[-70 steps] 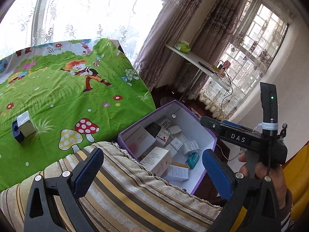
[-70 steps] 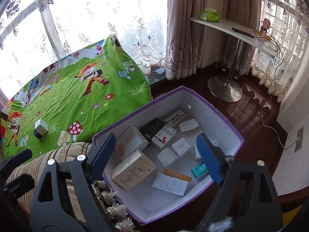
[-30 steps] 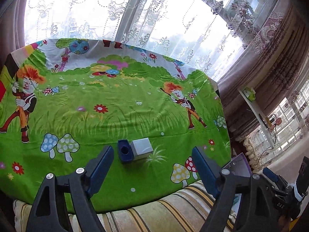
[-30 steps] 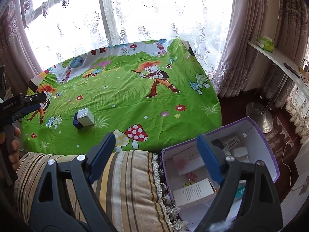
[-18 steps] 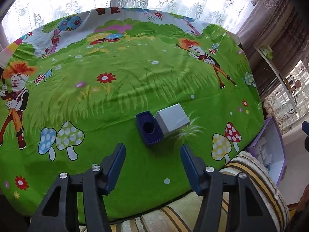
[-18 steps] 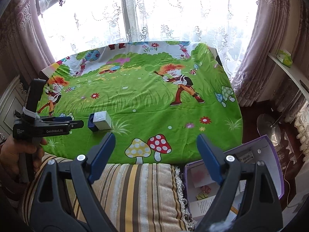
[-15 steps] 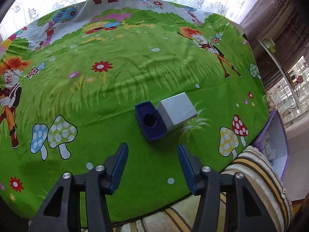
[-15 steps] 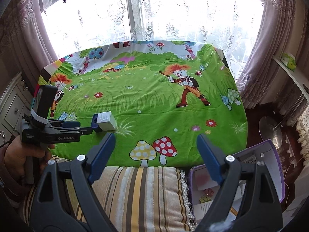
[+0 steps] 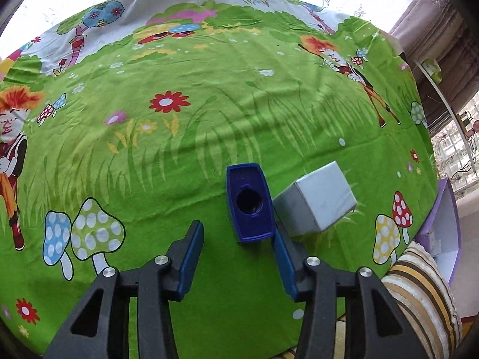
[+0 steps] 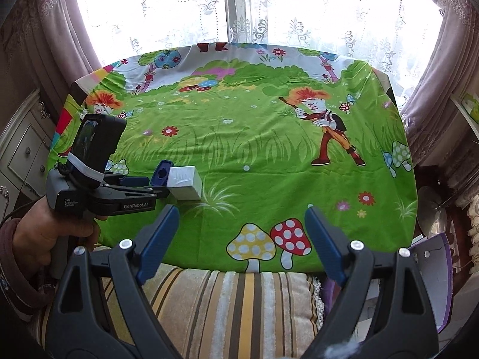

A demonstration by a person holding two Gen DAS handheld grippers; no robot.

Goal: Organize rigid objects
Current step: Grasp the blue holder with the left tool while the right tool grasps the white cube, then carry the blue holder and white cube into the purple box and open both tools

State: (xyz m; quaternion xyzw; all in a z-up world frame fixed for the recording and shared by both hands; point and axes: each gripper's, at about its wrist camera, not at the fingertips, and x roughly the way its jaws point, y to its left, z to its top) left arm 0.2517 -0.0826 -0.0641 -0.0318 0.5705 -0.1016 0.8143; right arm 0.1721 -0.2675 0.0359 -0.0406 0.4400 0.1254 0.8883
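A dark blue box (image 9: 250, 203) with a round hole in its top lies on the green cartoon tablecloth (image 9: 209, 119). A pale grey carton (image 9: 315, 200) sits against its right side. My left gripper (image 9: 236, 236) points down at the blue box, and its jaws are closing. The box's near end sits between the fingertips, beside the right finger, with a gap to the left finger. In the right wrist view the left gripper (image 10: 155, 187) reaches the blue box (image 10: 161, 173) and the carton (image 10: 185, 182) from the left. My right gripper (image 10: 242, 212) hangs open and empty over the table's near edge.
A striped cushion (image 10: 224, 305) lies along the table's near edge. A purple-rimmed white bin (image 10: 440, 269) with several small boxes stands low at the right, also in the left wrist view (image 9: 446, 209). Curtains, a cabinet (image 10: 21, 155) and a wall shelf surround the table.
My left gripper came down close over the blue box and its jaws narrowed around the box's near end. My right gripper swung left, away from the bin toward the table.
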